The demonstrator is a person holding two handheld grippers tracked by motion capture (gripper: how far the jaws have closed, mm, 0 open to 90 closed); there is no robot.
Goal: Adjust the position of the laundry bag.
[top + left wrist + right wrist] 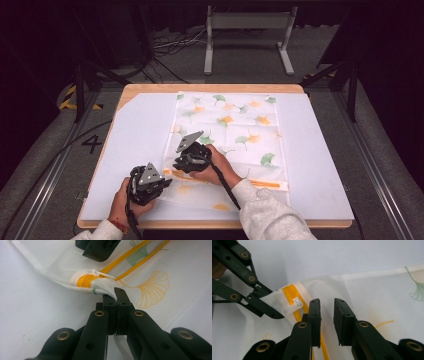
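A white mesh bag (pixel 235 125) printed with green and orange ginkgo leaves lies flat on the white board (pixel 320 150). An orange zipper (pixel 265 184) runs along its near edge. My left gripper (pixel 117 293) is shut on the bag's corner cloth (pixel 100 286) beside the zipper's end and lifts it slightly. The white zipper pull (pixel 295 305) sits just left of my right gripper (pixel 327 302), whose jaws stand a little apart over the mesh with nothing pressed between them. In the high view both grippers, left (pixel 162 182) and right (pixel 176 167), meet at the bag's near left corner.
The board rests on a wooden table (pixel 210 88). Behind it on the grey floor are a grey metal stand (pixel 247 30) and loose cables (pixel 170 45). Bare board lies left (pixel 135 130) and right of the bag.
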